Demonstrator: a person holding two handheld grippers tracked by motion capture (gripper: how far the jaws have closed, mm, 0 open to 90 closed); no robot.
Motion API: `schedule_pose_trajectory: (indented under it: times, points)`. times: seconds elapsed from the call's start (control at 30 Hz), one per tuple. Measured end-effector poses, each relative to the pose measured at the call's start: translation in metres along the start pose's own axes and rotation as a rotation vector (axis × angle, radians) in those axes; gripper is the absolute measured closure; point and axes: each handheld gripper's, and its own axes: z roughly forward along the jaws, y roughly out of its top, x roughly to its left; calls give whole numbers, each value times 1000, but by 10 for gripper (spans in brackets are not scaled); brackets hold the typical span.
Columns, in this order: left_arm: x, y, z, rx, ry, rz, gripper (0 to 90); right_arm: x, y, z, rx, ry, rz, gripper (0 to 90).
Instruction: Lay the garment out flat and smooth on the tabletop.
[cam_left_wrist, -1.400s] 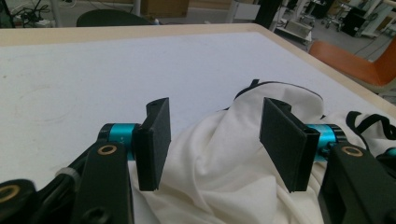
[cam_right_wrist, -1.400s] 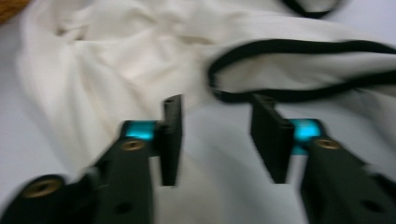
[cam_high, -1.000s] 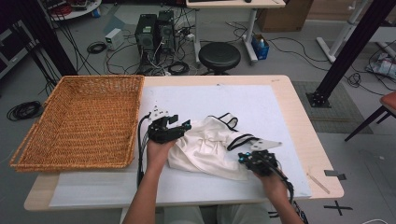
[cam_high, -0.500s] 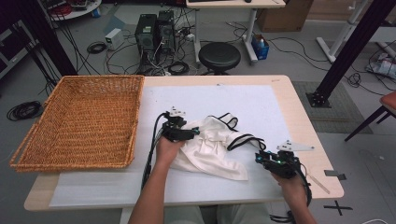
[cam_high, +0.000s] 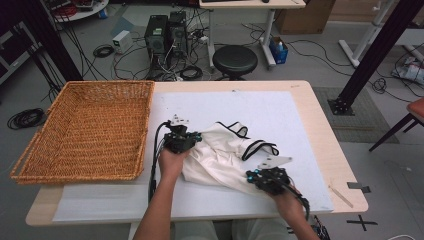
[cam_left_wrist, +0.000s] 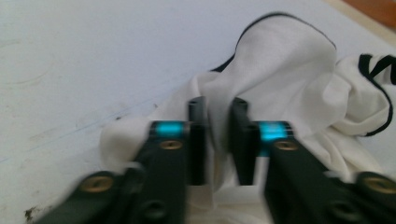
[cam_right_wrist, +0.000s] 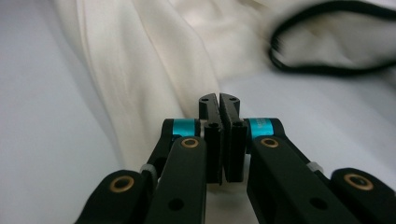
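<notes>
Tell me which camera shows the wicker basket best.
The high view: the whole wicker basket sits at the table's left, beside the white garment. Both gripper views look across the garment and the table cover, so they tell nothing about the basket.

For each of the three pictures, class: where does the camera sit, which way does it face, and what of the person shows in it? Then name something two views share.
High view: above the person's side, facing forward and down on the table; both forearms, left tongs and right tongs show.
Left gripper view: rides the left tongs, facing the white garment between its jaws.
Right gripper view: rides the right tongs, jaws together, facing the garment's folds.
Shared: the garment's black trim.
</notes>
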Motion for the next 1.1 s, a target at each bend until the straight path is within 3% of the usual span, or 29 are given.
schedule_pose_trajectory:
  times: [0.03,0.13,0.27,0.37,0.47,0.5,0.6,0.67,0.7,0.8,0.87,0.9,0.93,1.0,1.1]
  points:
    - [0,0,-1,-4,6,-7,510,-7,-7,-8,1,-16,16,900]
    - [-2,1,-3,-25,25,10,461,-21,-29,-34,2,-66,62,900]
    - [-6,1,3,-43,1,7,439,-31,-40,-56,-43,-55,152,891]
    - [-8,-3,16,23,-4,21,411,-34,-31,-58,-121,-52,213,703]
    - [-11,-10,30,101,-7,12,390,-40,-15,-42,-126,-65,250,579]
    - [-12,-12,32,127,-1,37,431,-41,-9,-34,-119,-61,251,541]
    - [-16,-20,30,126,7,59,825,-38,16,-2,-67,-42,229,452]
    - [-15,-26,22,104,-12,35,843,-31,32,20,-47,-35,198,430]
    - [-15,-29,15,97,-19,36,845,-29,40,30,-32,-31,171,449]
    - [-12,-40,-7,68,-58,29,845,-31,55,53,53,-27,65,786]
    - [-12,-47,-22,36,-66,26,842,-43,60,55,49,-41,57,839]
    - [-11,-50,-28,17,-78,13,826,-52,61,53,39,-52,86,844]
    - [-11,-52,-32,8,-75,-4,753,-62,61,52,20,-66,120,845]
    - [-10,-53,-38,-19,-54,-23,608,-86,55,48,-13,-70,253,845]
    - [-8,-50,-42,-48,-35,-30,513,-110,45,34,-85,-228,378,841]
